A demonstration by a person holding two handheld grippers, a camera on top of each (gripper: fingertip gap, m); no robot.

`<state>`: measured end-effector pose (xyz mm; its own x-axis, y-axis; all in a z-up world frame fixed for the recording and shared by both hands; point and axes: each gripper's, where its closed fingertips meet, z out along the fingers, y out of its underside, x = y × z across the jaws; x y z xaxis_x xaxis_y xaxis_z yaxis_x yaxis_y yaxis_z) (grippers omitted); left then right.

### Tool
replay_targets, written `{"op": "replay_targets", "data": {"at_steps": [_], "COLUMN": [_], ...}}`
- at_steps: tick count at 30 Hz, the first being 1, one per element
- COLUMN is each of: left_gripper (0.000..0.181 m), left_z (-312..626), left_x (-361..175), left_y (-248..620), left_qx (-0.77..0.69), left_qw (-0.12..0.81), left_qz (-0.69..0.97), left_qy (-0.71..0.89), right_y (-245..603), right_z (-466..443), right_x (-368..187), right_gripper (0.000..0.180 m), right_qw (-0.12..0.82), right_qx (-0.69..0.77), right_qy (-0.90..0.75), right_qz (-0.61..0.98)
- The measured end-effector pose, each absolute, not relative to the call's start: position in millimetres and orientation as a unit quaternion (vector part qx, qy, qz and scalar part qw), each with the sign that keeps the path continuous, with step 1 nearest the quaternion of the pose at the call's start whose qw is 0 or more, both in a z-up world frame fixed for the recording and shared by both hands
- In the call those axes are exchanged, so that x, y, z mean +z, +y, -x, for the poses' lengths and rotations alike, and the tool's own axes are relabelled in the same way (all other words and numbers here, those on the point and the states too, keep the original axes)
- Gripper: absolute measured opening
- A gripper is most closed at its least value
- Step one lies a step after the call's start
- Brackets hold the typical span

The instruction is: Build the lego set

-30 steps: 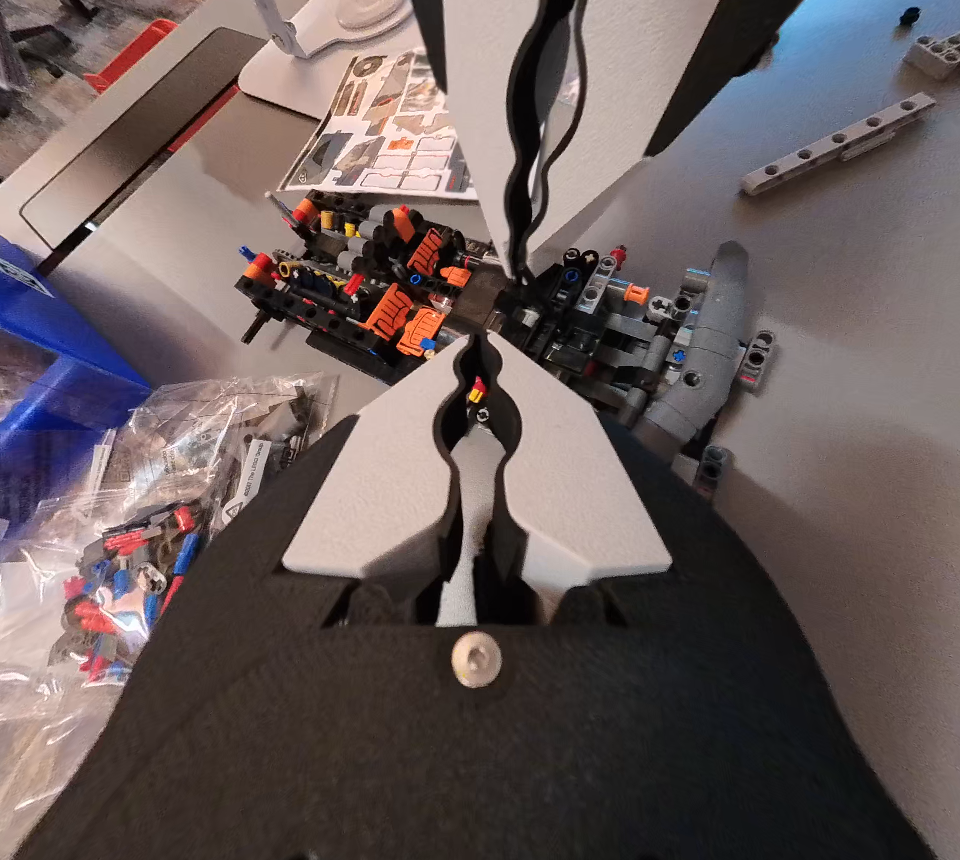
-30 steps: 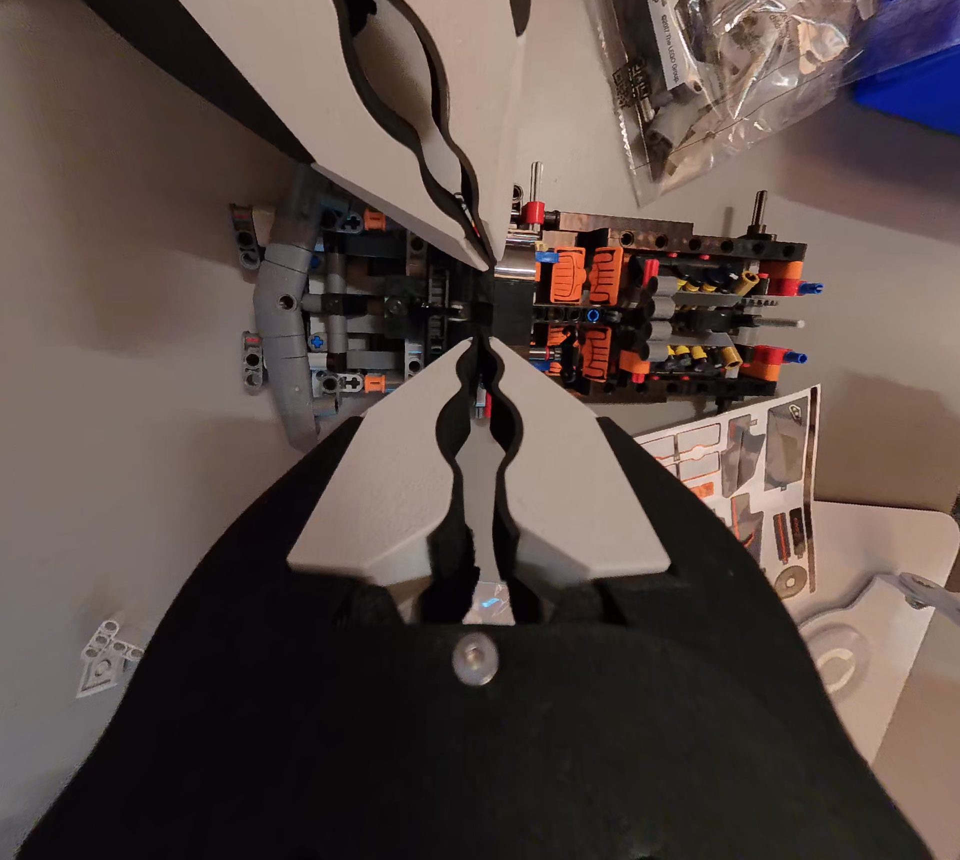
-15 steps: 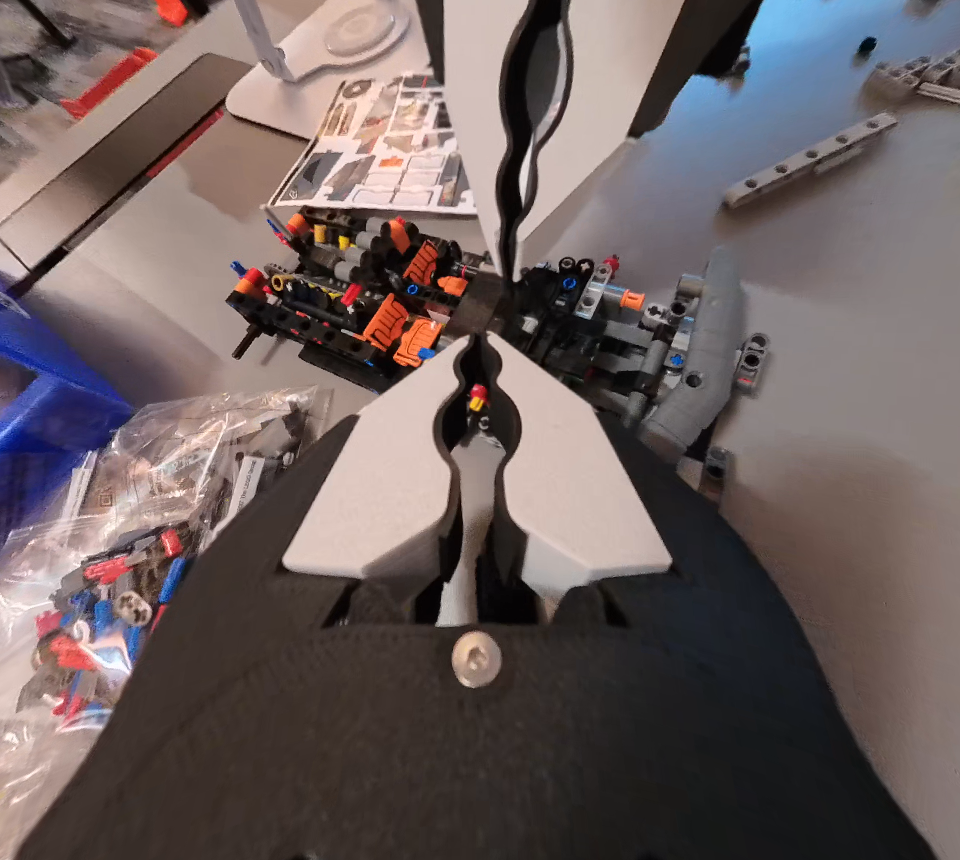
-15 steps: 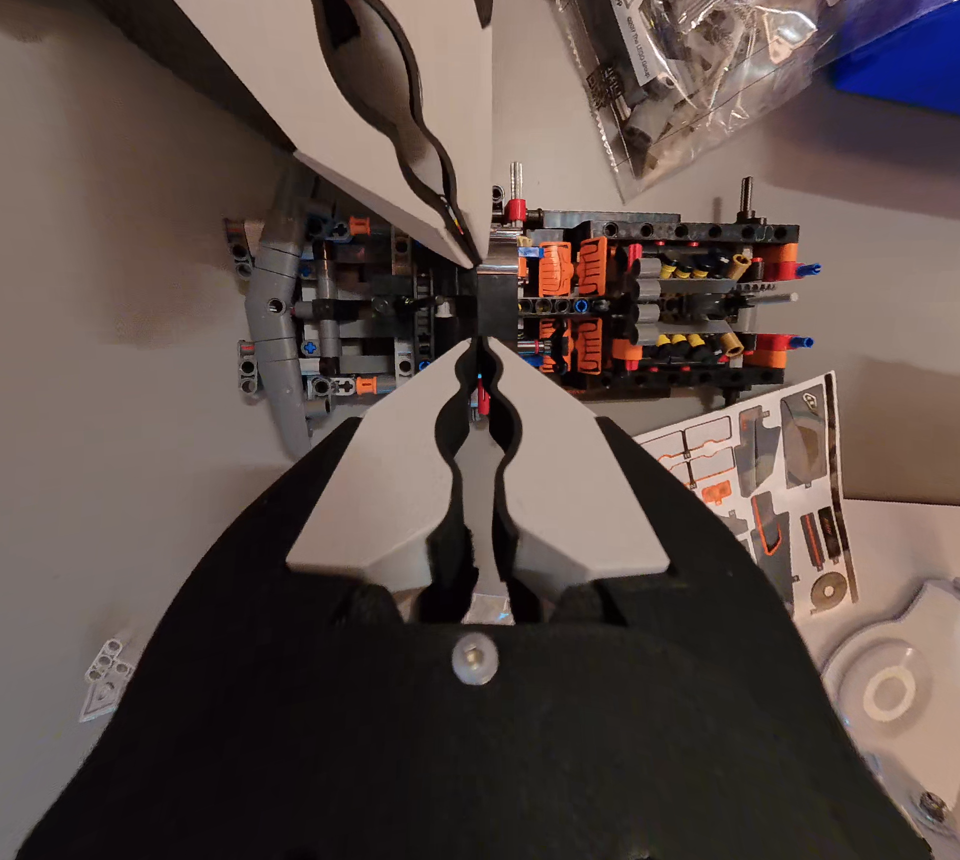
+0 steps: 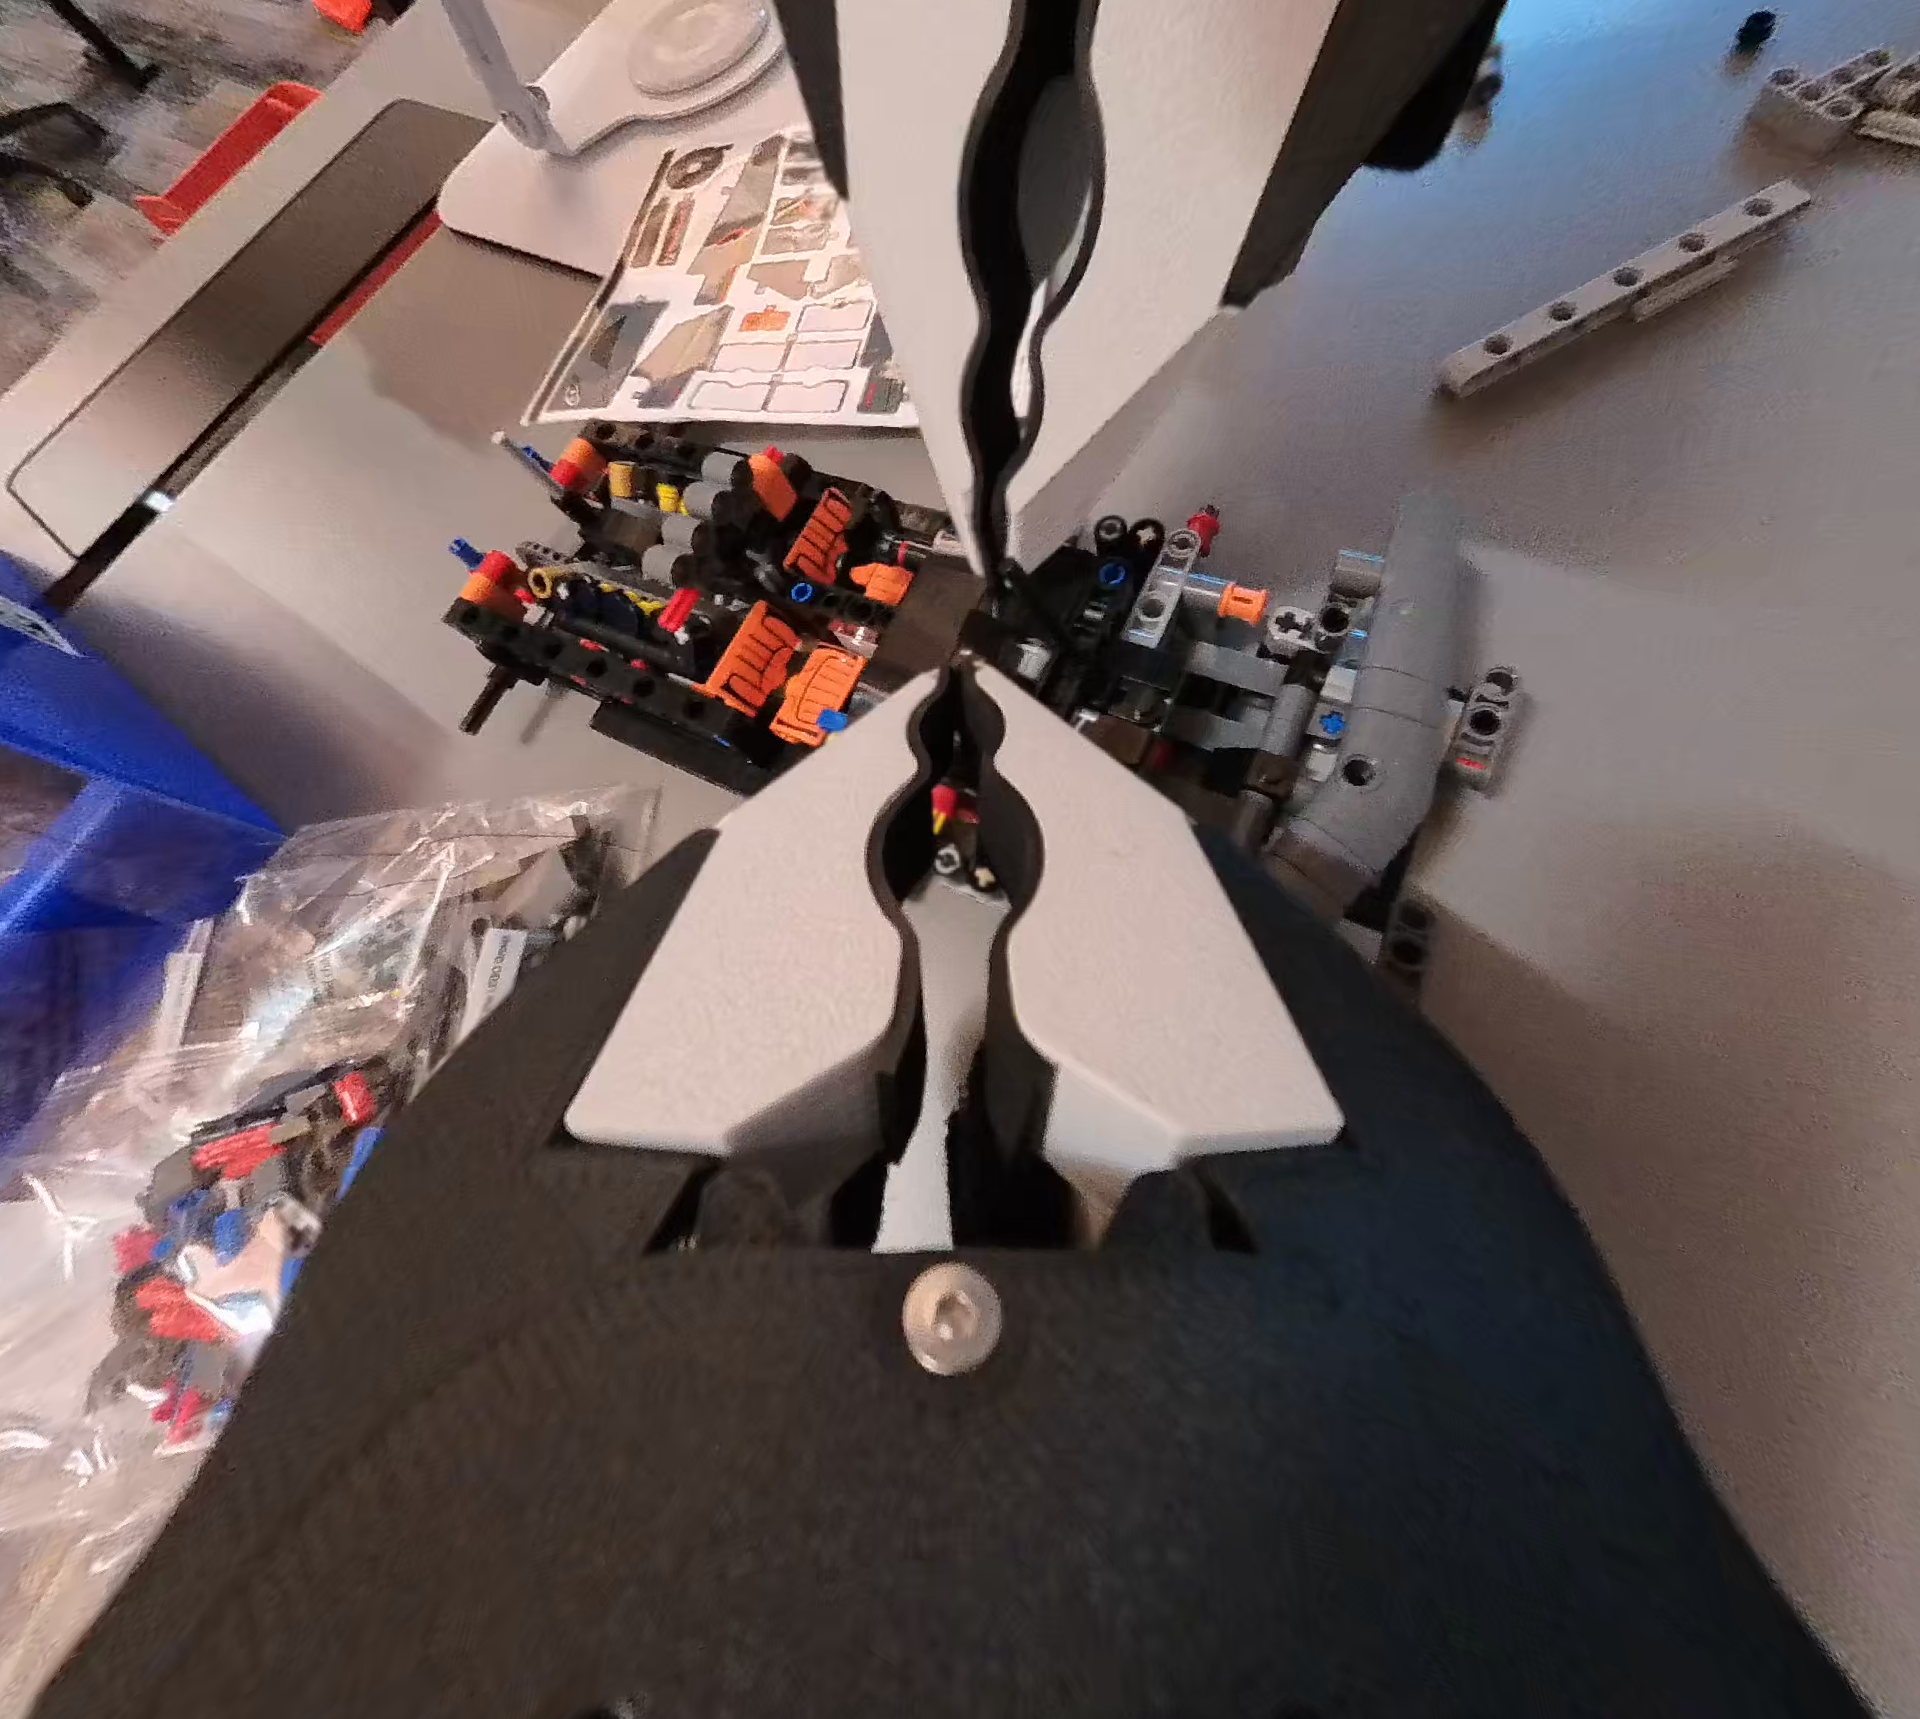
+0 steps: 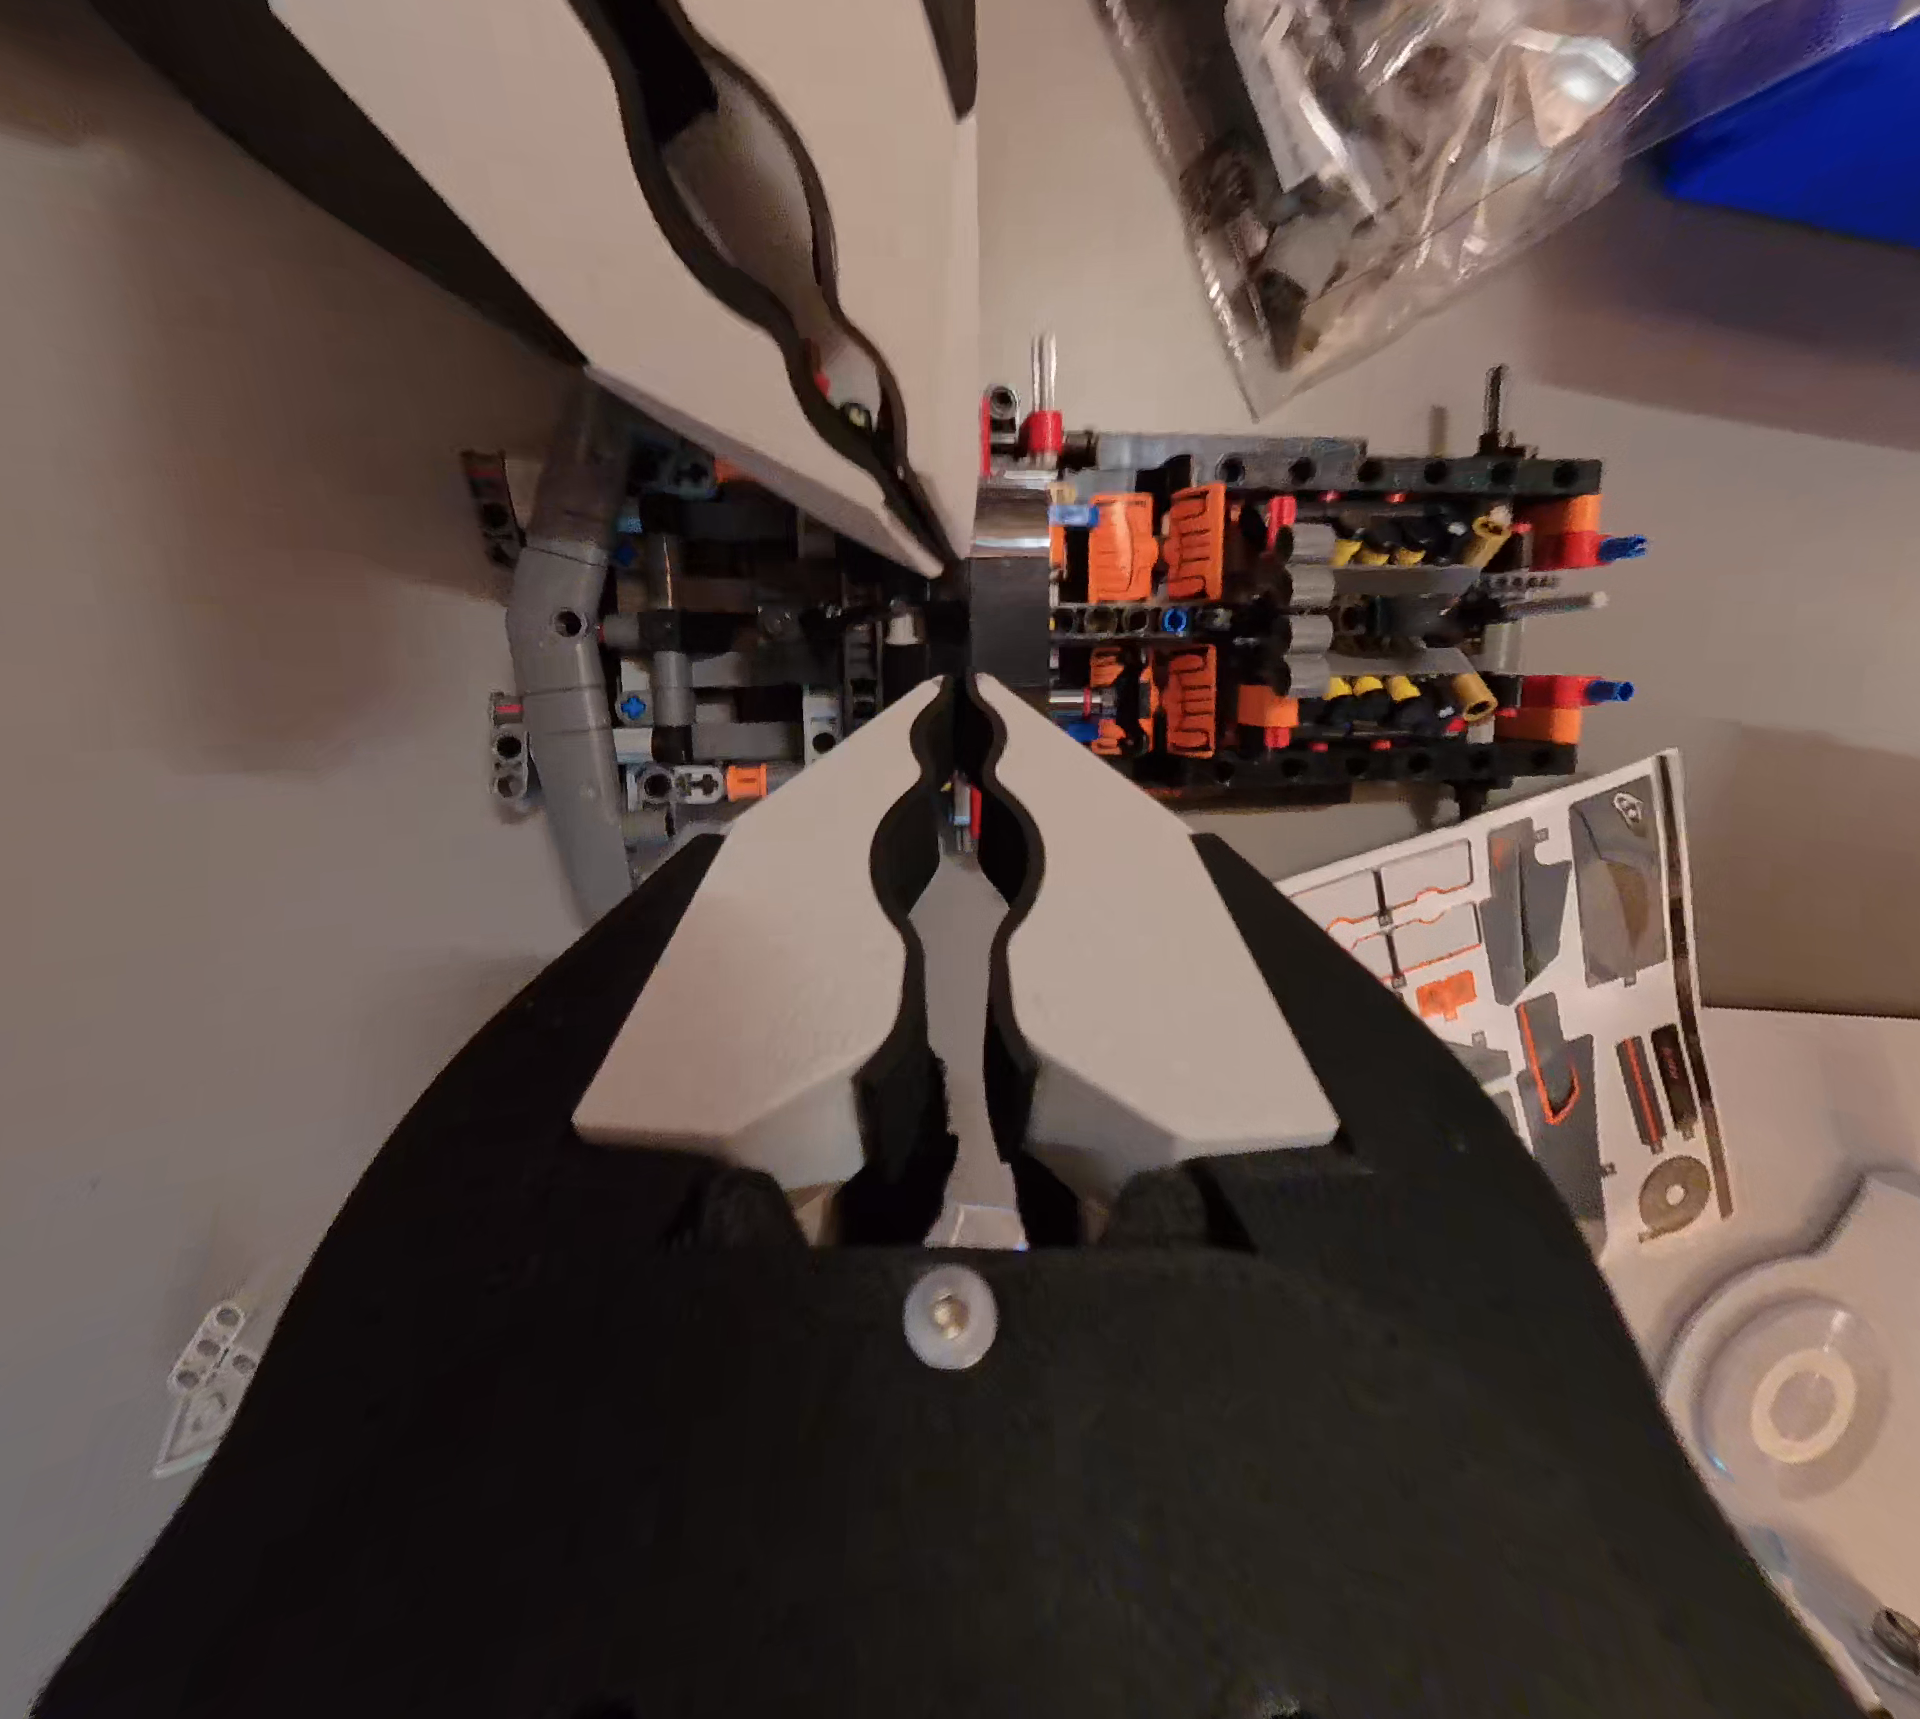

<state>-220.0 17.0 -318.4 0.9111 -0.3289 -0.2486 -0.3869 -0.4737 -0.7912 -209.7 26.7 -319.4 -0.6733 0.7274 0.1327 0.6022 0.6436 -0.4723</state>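
The lego model (image 5: 727, 630), a long black, grey and orange car frame, lies on the grey table (image 5: 1662, 942). It also shows in the right wrist view (image 6: 1299, 620). My left gripper (image 5: 956, 677) comes in from the near side, jaws shut, tips pinched at the model's dark middle block. My right gripper (image 5: 992, 563) comes in from the opposite side, also shut, with its tips on the same block. In the right wrist view my right gripper (image 6: 958, 682) and my left gripper (image 6: 940, 568) meet tip to tip over the block (image 6: 1008, 620).
A sticker sheet (image 5: 748, 298) lies behind the model, by a white stand base (image 5: 665, 48). Clear bags of parts (image 5: 260, 1098) and a blue bin (image 5: 83, 786) are at the left. A grey beam (image 5: 1621, 287) and loose pieces (image 5: 1829, 100) lie at the right. My left and right fingertips are right by each other.
Both grippers stay shut at the model's middle. The views have tilted slightly, so the bags, sheet and beam have shifted a little. The model keeps its place at the tips.
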Motion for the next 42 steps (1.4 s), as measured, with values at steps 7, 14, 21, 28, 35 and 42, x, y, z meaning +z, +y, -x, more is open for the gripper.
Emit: {"op": "replay_targets", "data": {"at_steps": [7,14,21,28,35,42], "left_gripper": [0.002,0.017,0.037,0.047,0.035,0.034], "left_z": [230,234,201,131,72,44], "left_x": [-299,-263,-223,-217,-262,-293], "left_y": [13,-5,-8,12,31,32], "left_qx": [0.017,0.025,0.032,0.021,0.027,0.000], "left_qw": [0.509,0.552,0.572,0.549,0.470,0.434], "left_qz": [0.843,0.820,0.802,0.802,0.821,0.832], "left_qy": [0.173,0.150,0.170,0.235,0.323,0.346], "right_y": [39,53,65,111,157,214], "right_z": [198,137,63,-6,-68,-124], "right_x": [-291,-254,-258,-258,-263,-282], "right_gripper": [0.000,0.012,0.025,0.034,0.034,0.023], "right_qw": [0.199,0.249,0.271,0.301,0.312,0.310], "right_qx": [0.211,0.235,0.234,0.230,0.216,0.181], "right_qy": [-0.875,-0.849,-0.830,-0.781,-0.742,-0.702], "right_qz": [0.388,0.403,0.428,0.496,0.553,0.615]}}
